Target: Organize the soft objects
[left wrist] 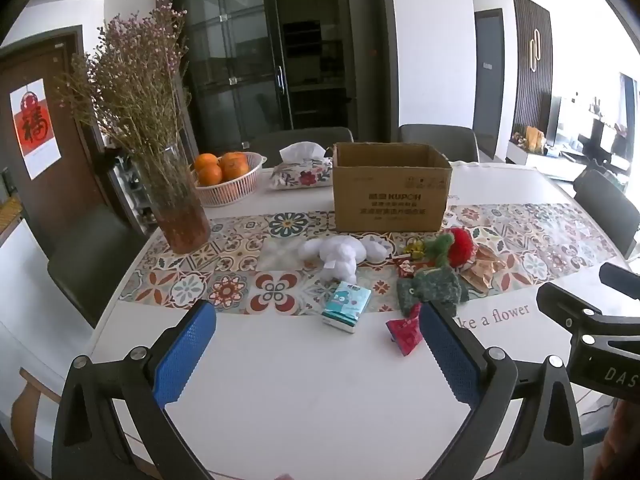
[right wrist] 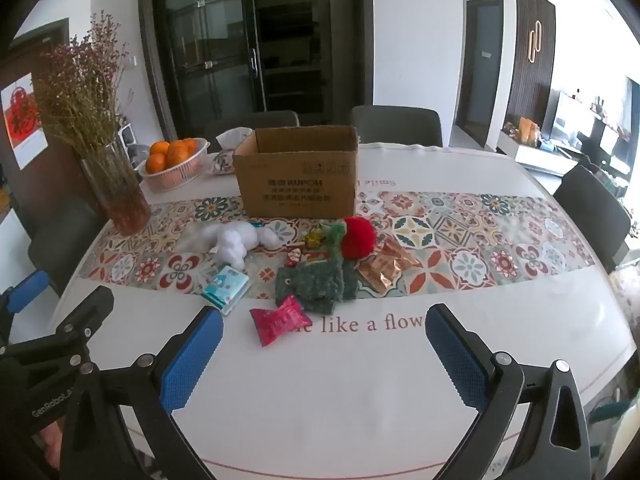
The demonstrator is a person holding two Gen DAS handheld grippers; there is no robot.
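An open cardboard box [left wrist: 390, 192] [right wrist: 298, 178] stands on the patterned runner. In front of it lie a white plush toy [left wrist: 340, 258] [right wrist: 232, 244], a green knitted piece [left wrist: 434, 288] [right wrist: 316, 284], a red pompom with a green stem [left wrist: 460, 248] [right wrist: 358, 236], a teal tissue pack [left wrist: 346, 306] [right wrist: 226, 286], a pink-red packet [left wrist: 406, 330] [right wrist: 278, 320] and gold wrappers [right wrist: 386, 266]. My left gripper [left wrist: 316, 354] is open and empty, low over the white table near the tissue pack. My right gripper [right wrist: 324, 356] is open and empty, short of the pink-red packet.
A glass vase of dried flowers [left wrist: 180, 208] [right wrist: 120, 196] stands at the left. A basket of oranges [left wrist: 228, 176] [right wrist: 174, 162] and a floral tissue pouch [left wrist: 302, 172] sit behind. Grey chairs [left wrist: 438, 142] [right wrist: 592, 208] ring the table. The table [left wrist: 300, 380] has bare white surface near me.
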